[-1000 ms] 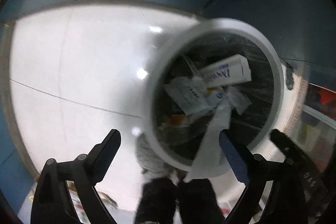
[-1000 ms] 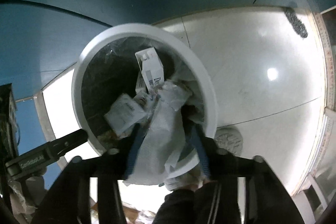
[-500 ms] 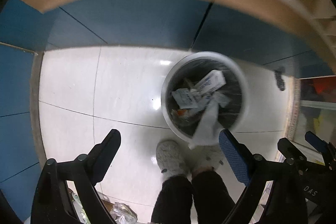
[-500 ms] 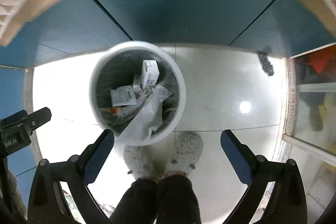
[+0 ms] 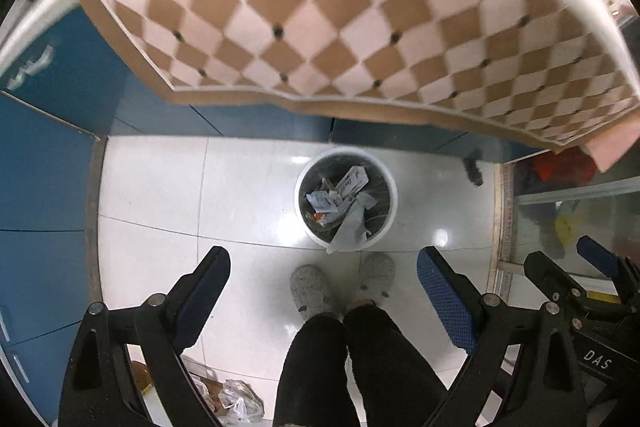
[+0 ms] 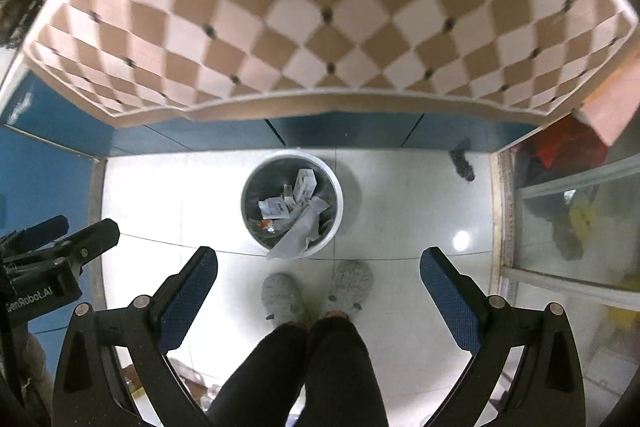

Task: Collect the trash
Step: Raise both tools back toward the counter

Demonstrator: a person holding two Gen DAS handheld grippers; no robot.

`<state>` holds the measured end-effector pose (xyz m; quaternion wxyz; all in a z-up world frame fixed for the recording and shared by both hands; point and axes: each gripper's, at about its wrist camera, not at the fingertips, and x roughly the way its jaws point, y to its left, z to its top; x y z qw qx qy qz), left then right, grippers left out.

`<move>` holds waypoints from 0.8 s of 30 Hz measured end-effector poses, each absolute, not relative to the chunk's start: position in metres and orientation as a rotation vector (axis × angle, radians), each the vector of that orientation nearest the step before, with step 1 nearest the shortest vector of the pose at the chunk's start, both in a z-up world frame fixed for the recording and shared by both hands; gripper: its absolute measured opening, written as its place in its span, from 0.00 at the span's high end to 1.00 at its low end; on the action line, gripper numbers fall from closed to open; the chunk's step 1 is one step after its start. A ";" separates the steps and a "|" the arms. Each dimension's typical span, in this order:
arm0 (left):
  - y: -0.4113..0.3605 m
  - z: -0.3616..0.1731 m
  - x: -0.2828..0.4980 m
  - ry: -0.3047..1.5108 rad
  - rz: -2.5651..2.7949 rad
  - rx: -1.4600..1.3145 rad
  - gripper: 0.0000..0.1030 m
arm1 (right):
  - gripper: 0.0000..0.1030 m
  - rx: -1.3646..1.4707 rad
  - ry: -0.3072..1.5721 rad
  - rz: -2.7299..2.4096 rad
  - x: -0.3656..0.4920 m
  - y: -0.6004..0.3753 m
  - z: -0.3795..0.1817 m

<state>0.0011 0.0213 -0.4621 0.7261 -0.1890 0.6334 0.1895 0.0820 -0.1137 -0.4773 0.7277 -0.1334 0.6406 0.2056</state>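
Note:
A white round trash bin (image 5: 385, 179) (image 6: 338, 195) stands on the white tiled floor far below, holding paper scraps and a small carton (image 5: 352, 182) (image 6: 305, 185). A crumpled white plastic bag (image 5: 350, 227) (image 6: 298, 237) hangs over its near rim. My left gripper (image 5: 323, 269) is open and empty, high above the floor. My right gripper (image 6: 319, 269) is open and empty too, at the same height. Each gripper shows at the edge of the other's view.
A table with a brown and pink checkered cloth (image 5: 340, 11) (image 6: 320, 7) fills the upper part of both views. The person's legs and grey slippers (image 5: 312, 291) (image 6: 280, 293) stand just before the bin. Blue cabinet fronts (image 5: 40, 167) line the left. Bagged clutter (image 5: 236, 399) lies lower left.
My right gripper let go of the white bag, which now hangs over the bin's rim. Both grippers rose well away from the bin, bringing the checkered table into view.

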 end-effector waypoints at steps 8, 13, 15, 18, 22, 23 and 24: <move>0.014 -0.377 -0.024 1.343 0.407 -0.432 0.07 | 0.01 -0.287 1.364 0.478 0.057 -0.124 -0.367; 0.015 -0.327 -0.015 1.271 0.431 -0.368 0.07 | 0.01 -0.206 1.323 0.511 0.053 -0.130 -0.314; 0.020 -0.306 -0.002 1.221 0.465 -0.335 0.07 | 0.01 -0.150 1.305 0.522 0.061 -0.130 -0.298; 0.034 -0.288 0.027 1.164 0.497 -0.313 0.07 | 0.01 -0.059 1.277 0.531 0.085 -0.130 -0.277; 0.062 -0.283 0.076 1.140 0.532 -0.364 0.07 | 0.01 0.043 1.258 0.538 0.142 -0.128 -0.262; 0.069 -0.282 0.089 1.141 0.539 -0.382 0.07 | 0.01 0.056 1.252 0.534 0.160 -0.126 -0.261; 0.079 -0.286 0.109 1.146 0.554 -0.403 0.07 | 0.01 0.069 1.247 0.530 0.180 -0.125 -0.262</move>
